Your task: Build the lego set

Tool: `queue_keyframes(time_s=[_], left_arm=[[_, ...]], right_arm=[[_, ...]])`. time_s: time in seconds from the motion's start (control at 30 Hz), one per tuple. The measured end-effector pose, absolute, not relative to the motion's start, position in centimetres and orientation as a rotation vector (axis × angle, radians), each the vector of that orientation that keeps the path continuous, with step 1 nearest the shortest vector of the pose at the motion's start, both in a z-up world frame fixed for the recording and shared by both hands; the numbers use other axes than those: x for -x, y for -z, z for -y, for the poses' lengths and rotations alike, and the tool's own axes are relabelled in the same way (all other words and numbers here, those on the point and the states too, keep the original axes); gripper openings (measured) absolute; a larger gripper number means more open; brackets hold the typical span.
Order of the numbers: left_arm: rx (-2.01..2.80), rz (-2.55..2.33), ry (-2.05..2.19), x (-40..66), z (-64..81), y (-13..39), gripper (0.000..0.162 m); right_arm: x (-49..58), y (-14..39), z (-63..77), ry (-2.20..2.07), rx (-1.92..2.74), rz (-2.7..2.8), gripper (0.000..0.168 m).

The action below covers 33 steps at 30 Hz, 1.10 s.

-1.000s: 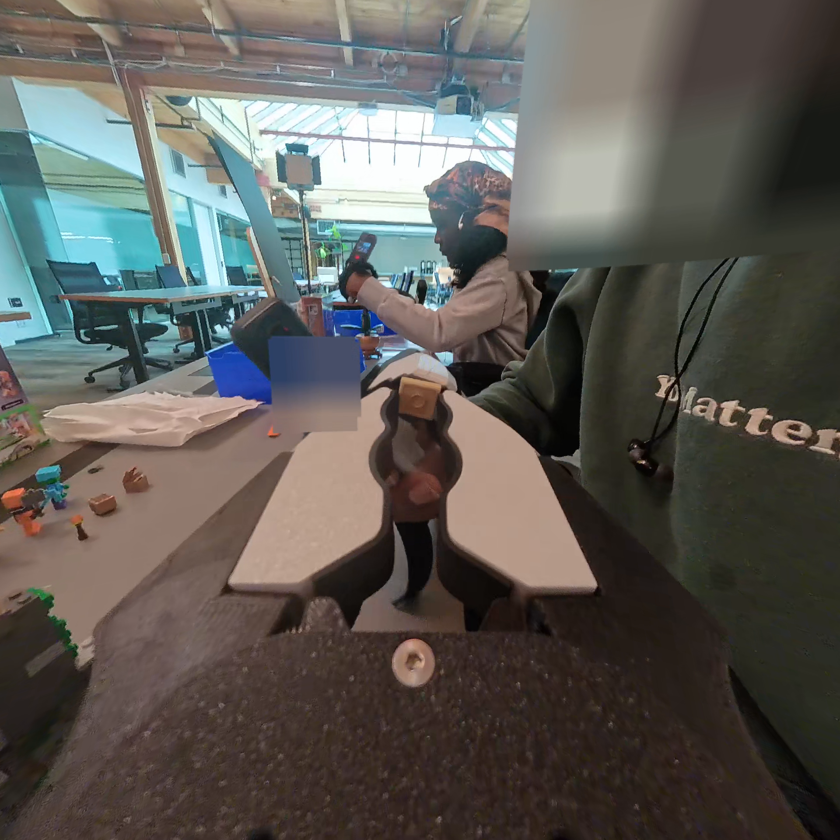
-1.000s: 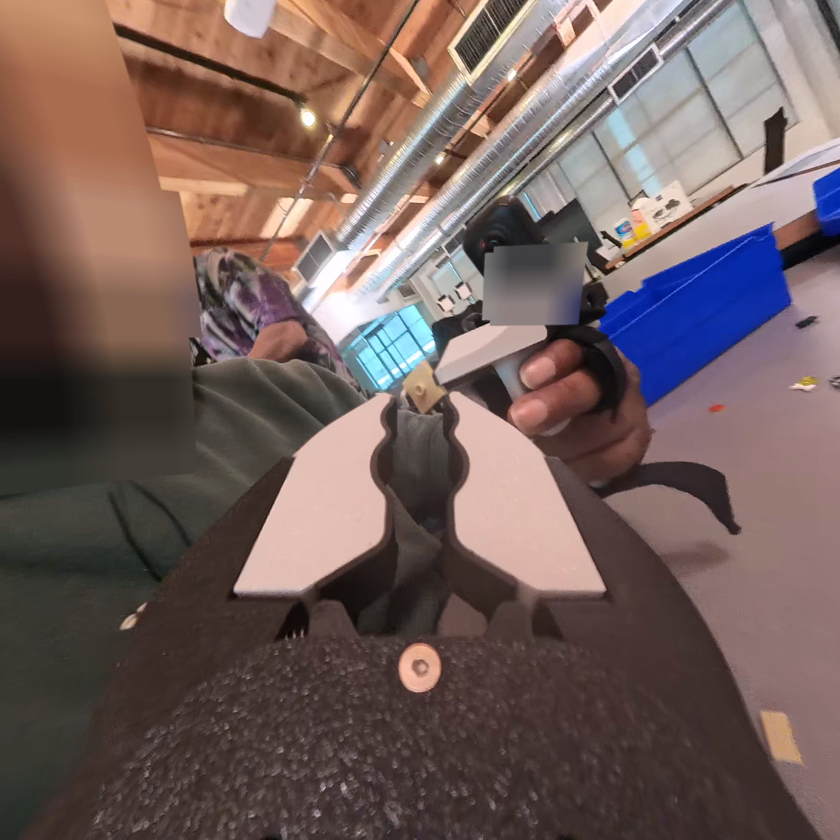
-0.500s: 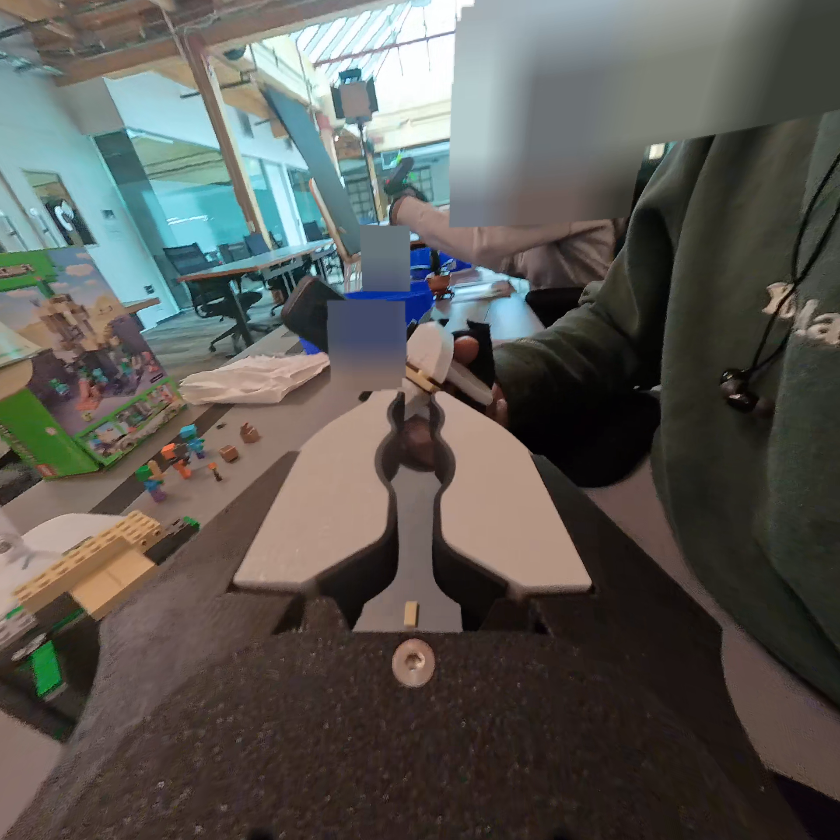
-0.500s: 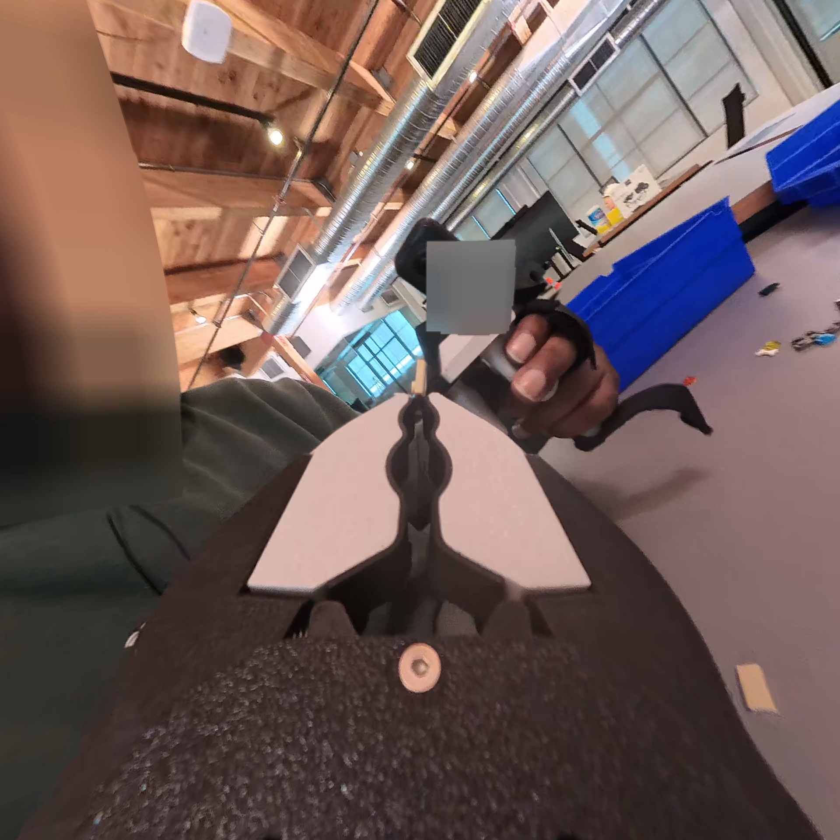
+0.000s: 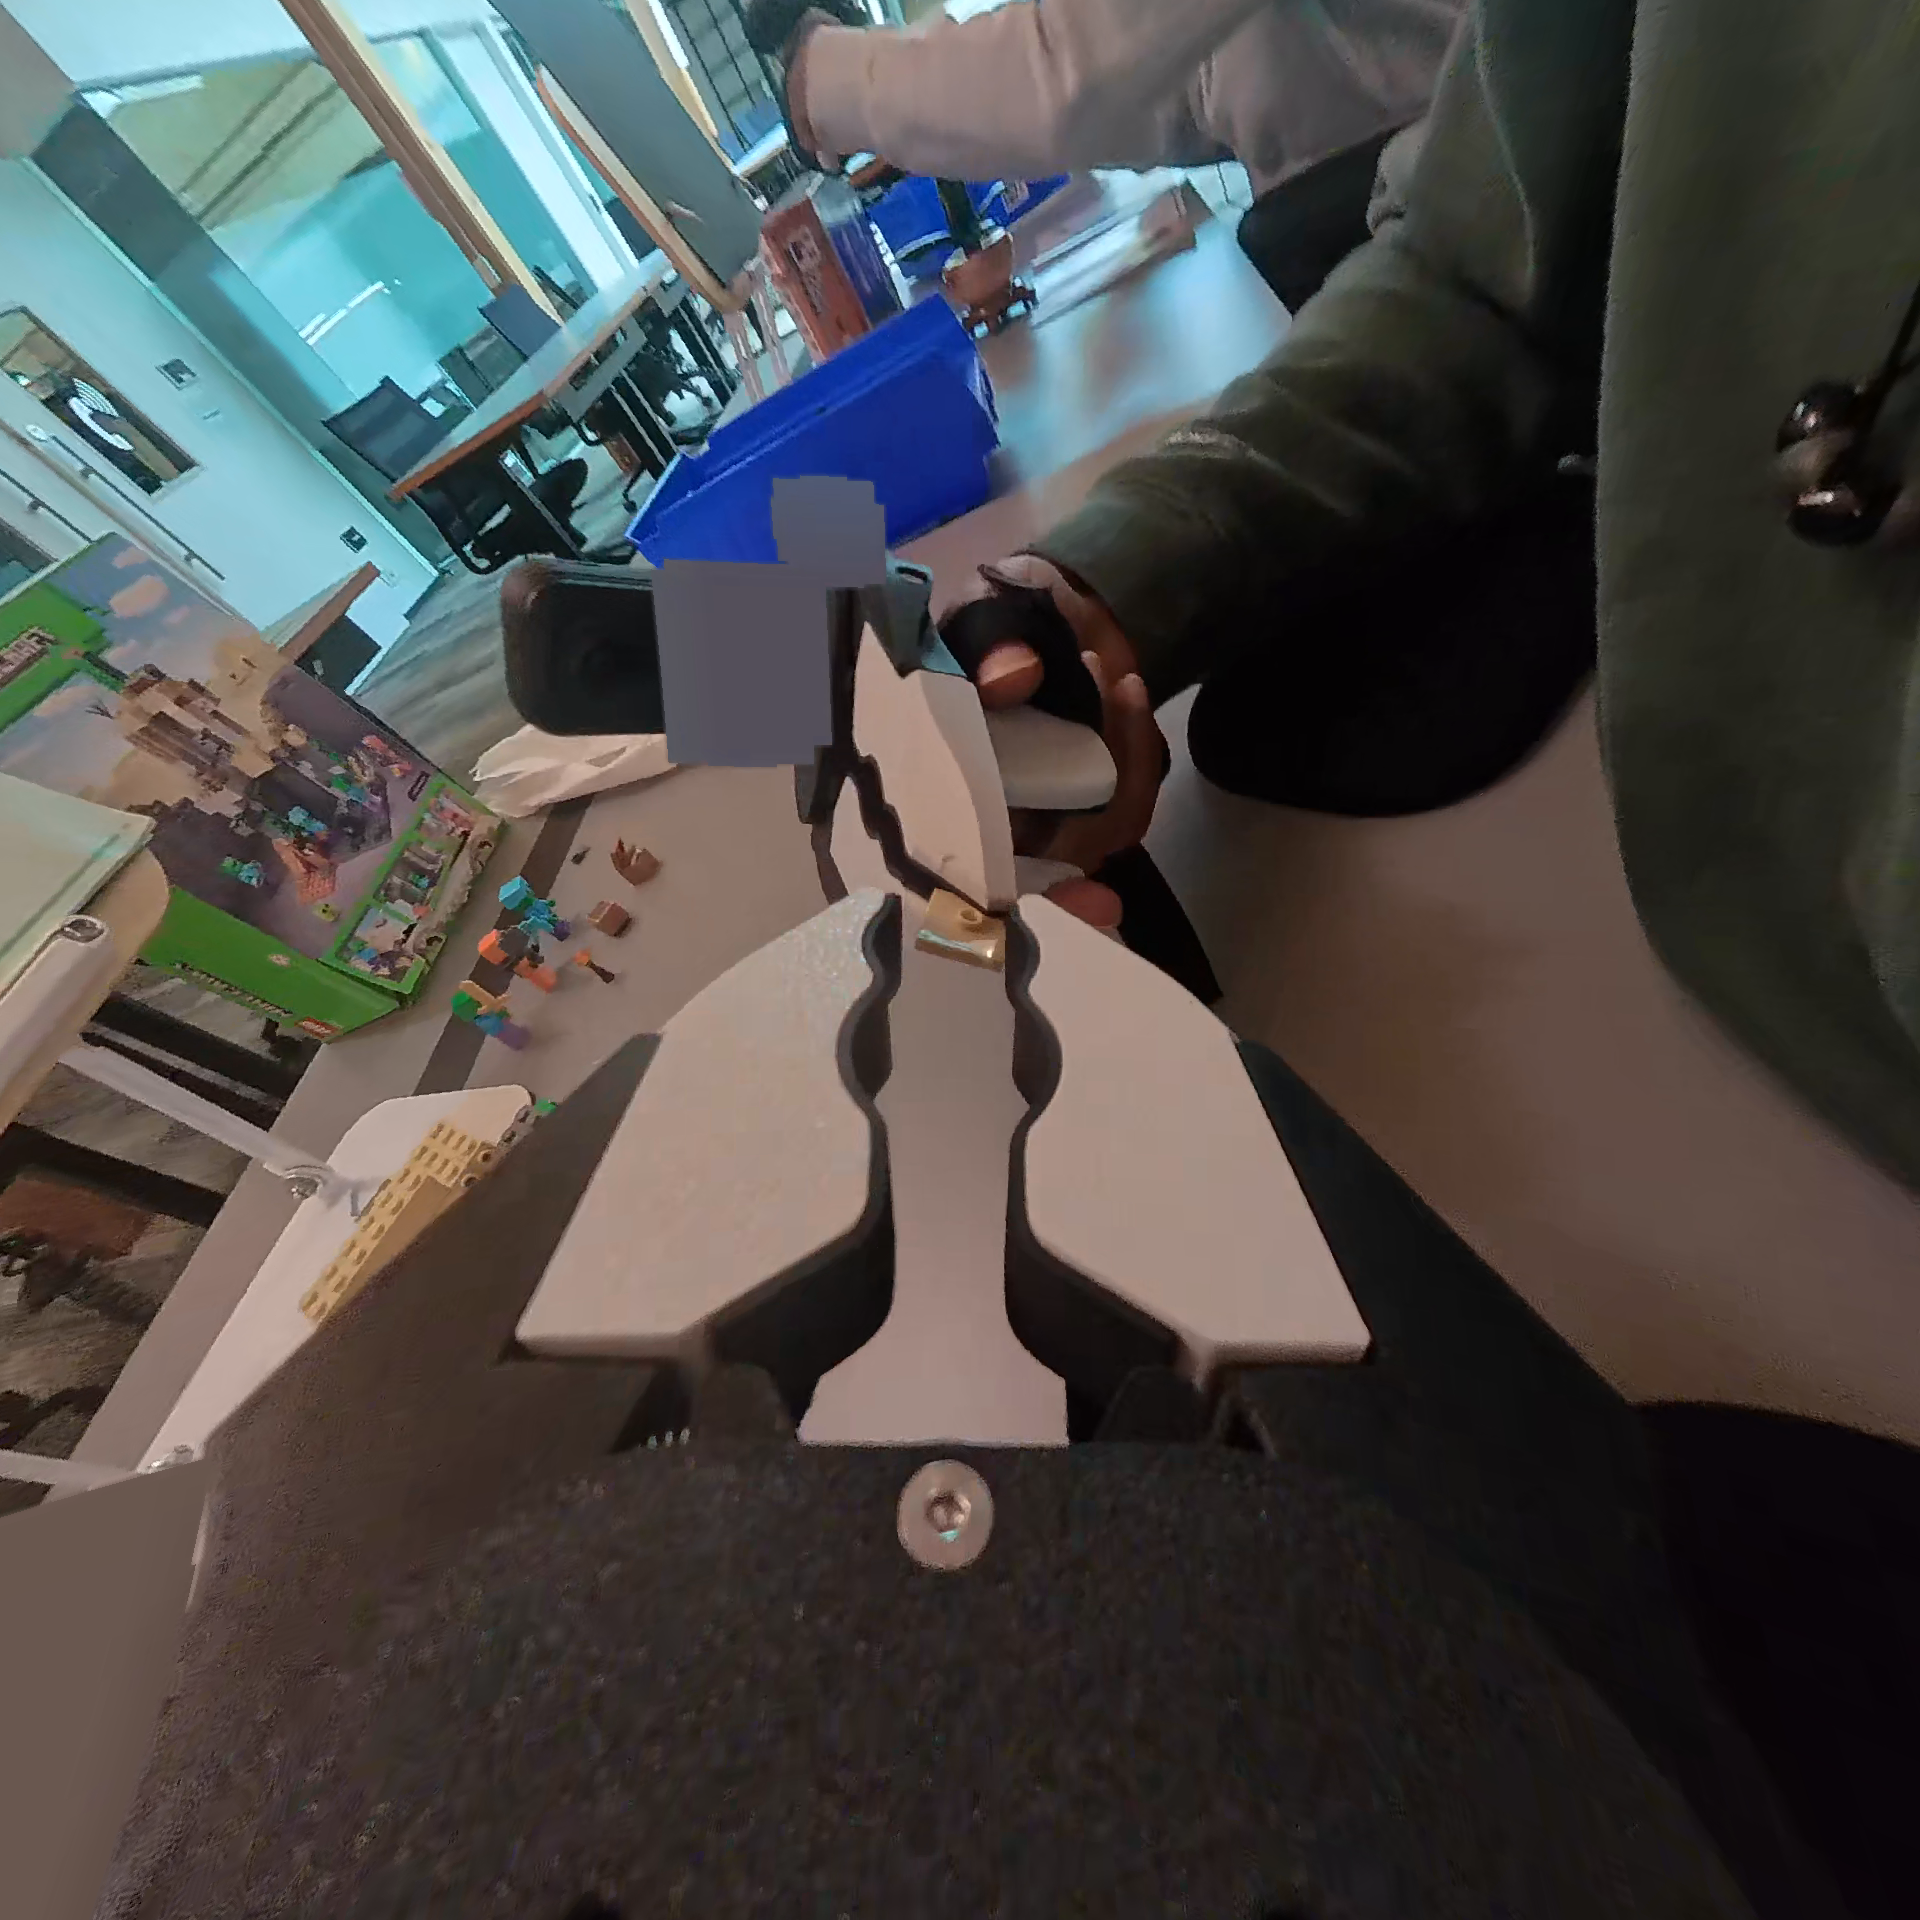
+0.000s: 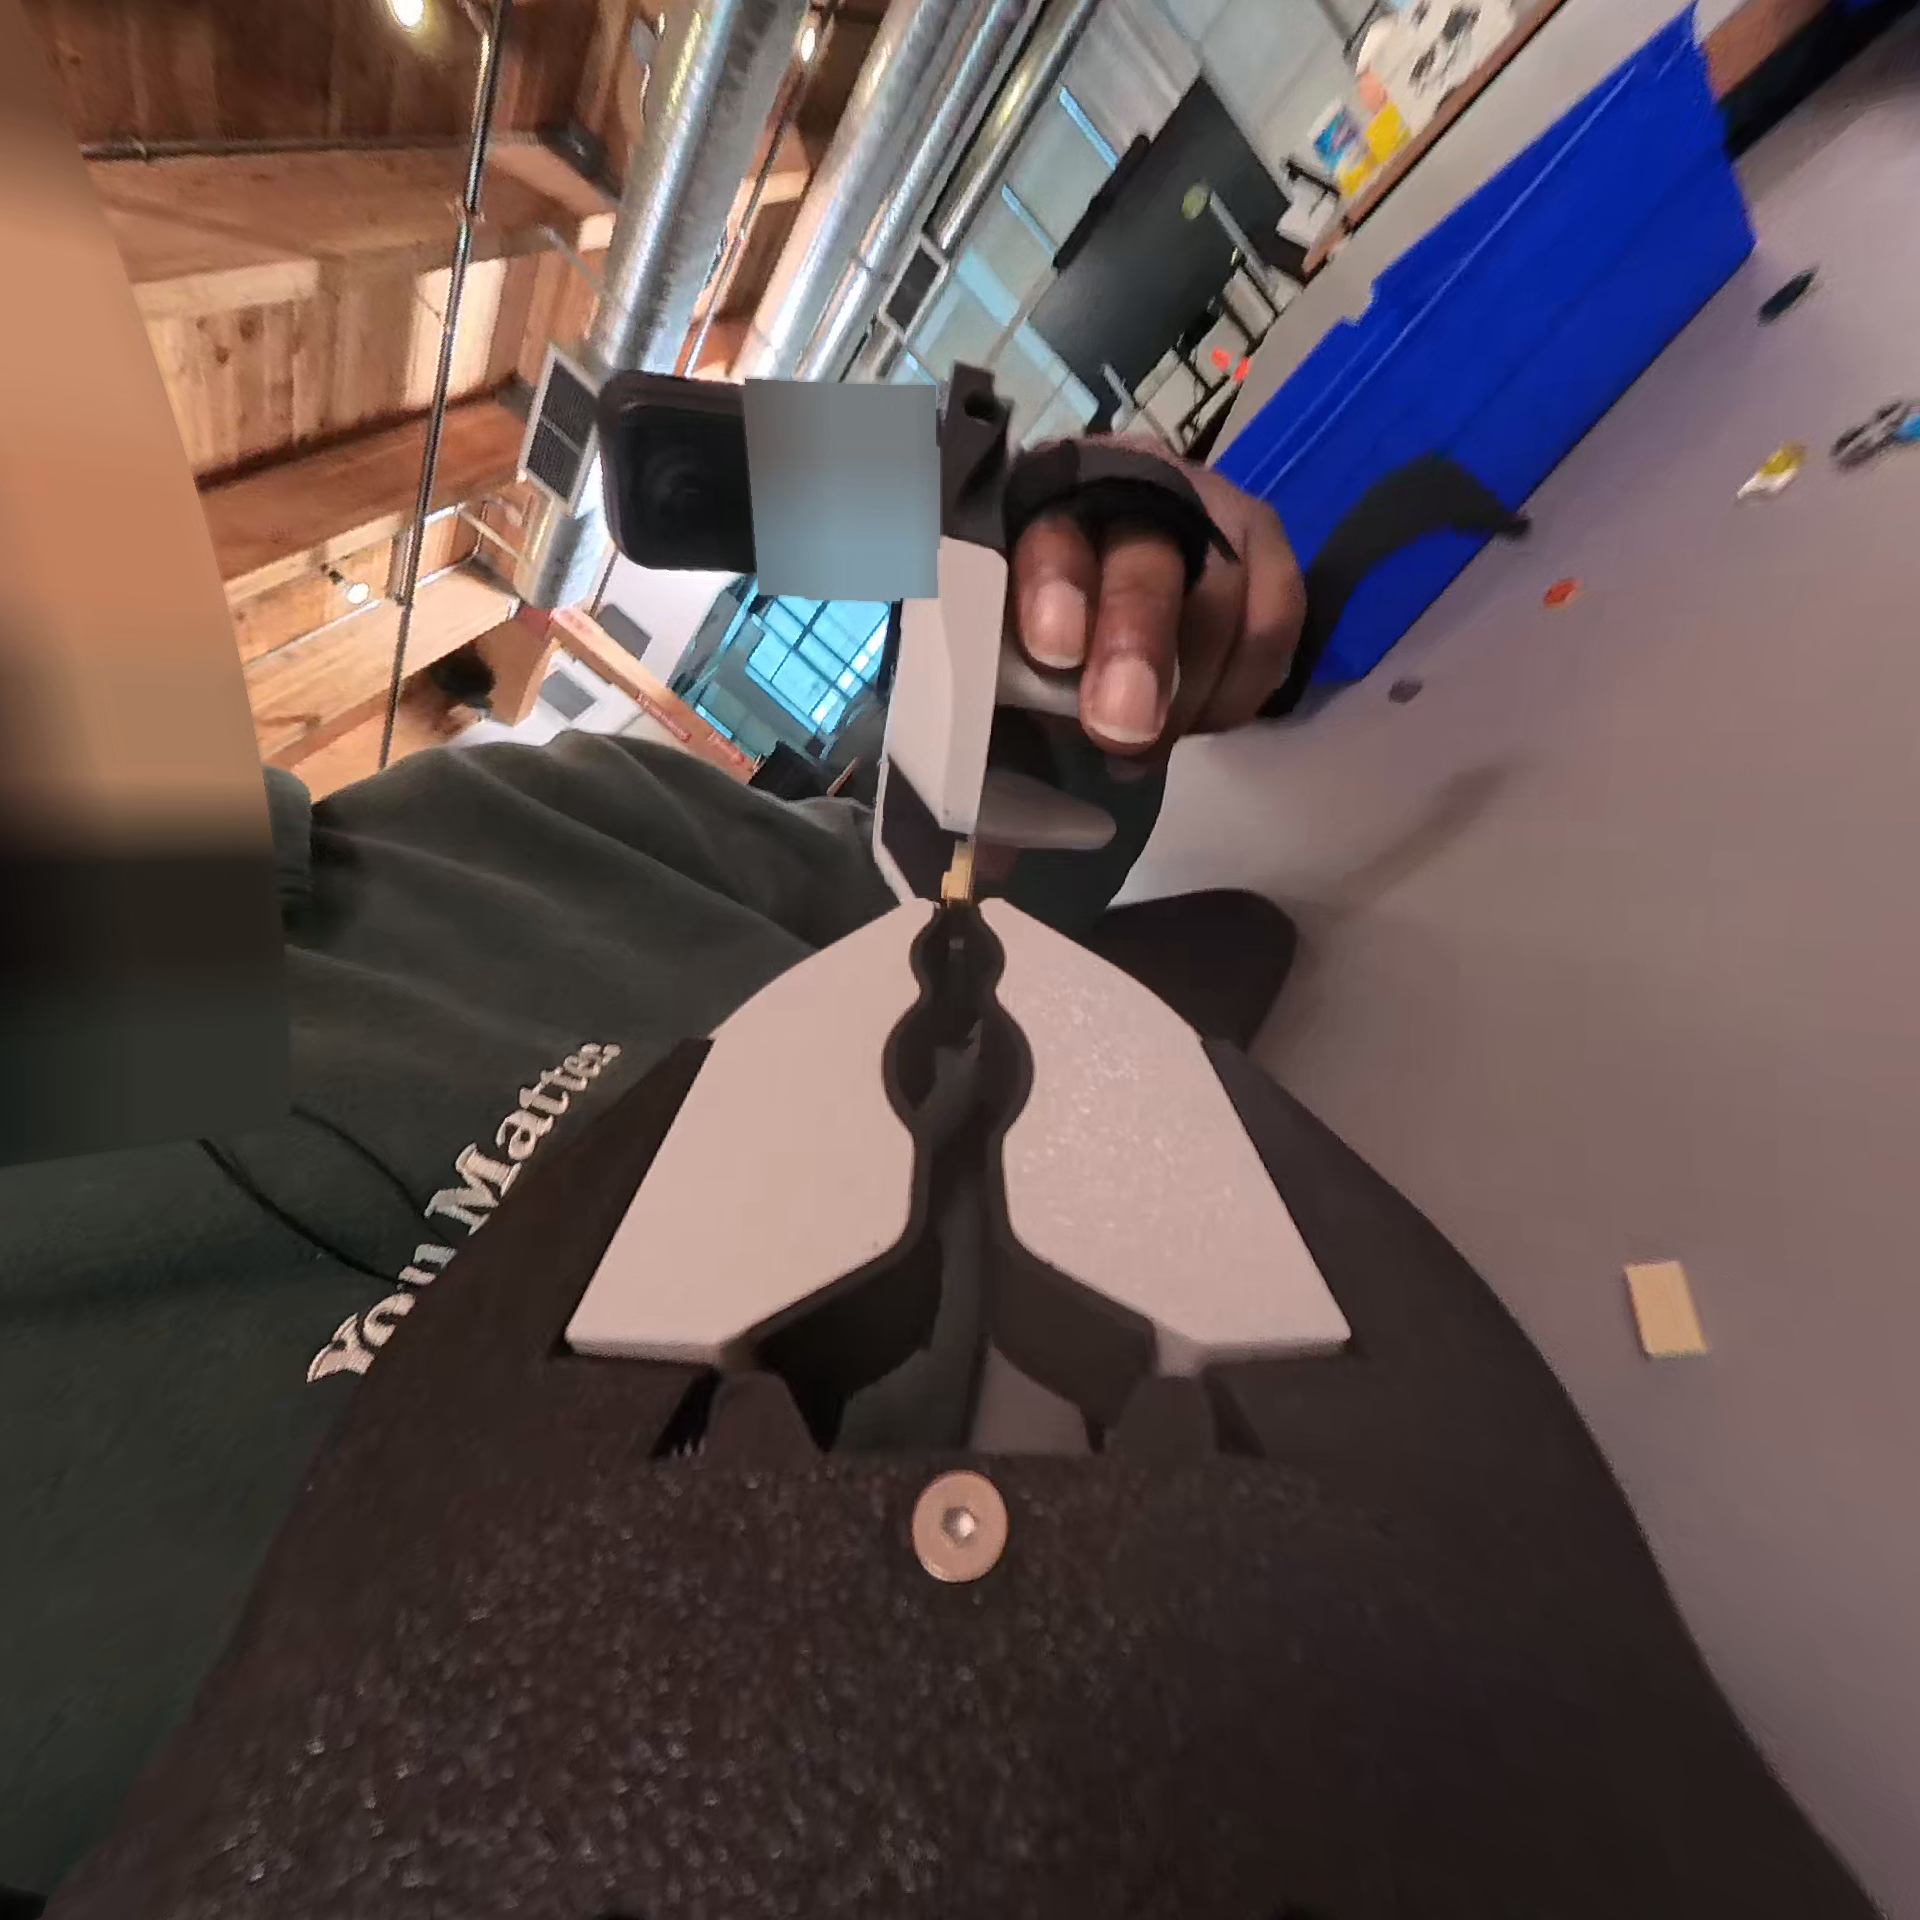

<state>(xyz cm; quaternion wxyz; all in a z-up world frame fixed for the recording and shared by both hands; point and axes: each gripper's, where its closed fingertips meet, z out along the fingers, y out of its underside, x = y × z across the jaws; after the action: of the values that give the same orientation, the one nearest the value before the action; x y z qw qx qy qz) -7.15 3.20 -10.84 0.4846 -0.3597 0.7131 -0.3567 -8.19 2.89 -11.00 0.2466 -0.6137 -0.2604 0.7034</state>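
A small tan Lego plate (image 5: 961,932) hangs above the grey table between my two grippers, which meet tip to tip. My right gripper (image 6: 956,914) is shut on the plate (image 6: 958,871), which shows edge-on at its tips. In the left wrist view the right gripper's white fingers (image 5: 935,748) come down from above and pinch the plate. My left gripper (image 5: 956,914) is open, its tips on either side of the plate with a gap on the left side. In the right wrist view the left gripper's fingers (image 6: 951,675) point down at the plate.
A green Lego box (image 5: 260,831), minifigures and small brown pieces (image 5: 520,935) and a white bag (image 5: 571,764) lie on the table at left. A part-built tan model (image 5: 405,1216) stands near left. A blue bin (image 6: 1507,364) stands behind. A tan tile (image 6: 1664,1307) lies at right. The tips of both grippers are at nearly the same place. Left tips and right tips are each some 15 centimetres from the tan tile (image 6: 1664,1307).
The left gripper held the tan plate a second ago. The right gripper shut on it, and the left gripper has opened. Both grippers have tilted down toward the table.
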Motion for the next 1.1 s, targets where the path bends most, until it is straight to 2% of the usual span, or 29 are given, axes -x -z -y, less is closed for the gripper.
queue_keyframes(time_s=[0.2,0.27,0.53,0.83,0.97,1.1], left_arm=[[0.866,-1.865,0.756,7.6,-2.6,12.0,0.021],[0.857,-1.856,0.755,7.6,-2.6,11.9,0.017],[0.914,-1.806,0.779,7.6,-3.1,12.4,0.016],[1.200,-1.518,1.038,5.8,-6.1,13.2,0.016],[1.304,-1.515,1.089,3.9,-6.7,15.1,0.016],[1.333,-1.583,1.098,2.1,-6.7,17.2,0.016]], right_arm=[[8.3,11.4,-2.3,-1.958,1.703,0.748,0.002],[8.4,11.6,-2.2,-1.955,1.713,0.755,0.002],[8.5,12.0,-2.7,-1.913,1.716,0.739,0.003],[5.8,13.2,-5.8,-1.122,1.694,0.966,0.016],[4.1,14.9,-6.3,-0.759,1.692,1.120,0.023],[2.6,17.2,-6.5,-0.574,1.756,1.214,0.023]])
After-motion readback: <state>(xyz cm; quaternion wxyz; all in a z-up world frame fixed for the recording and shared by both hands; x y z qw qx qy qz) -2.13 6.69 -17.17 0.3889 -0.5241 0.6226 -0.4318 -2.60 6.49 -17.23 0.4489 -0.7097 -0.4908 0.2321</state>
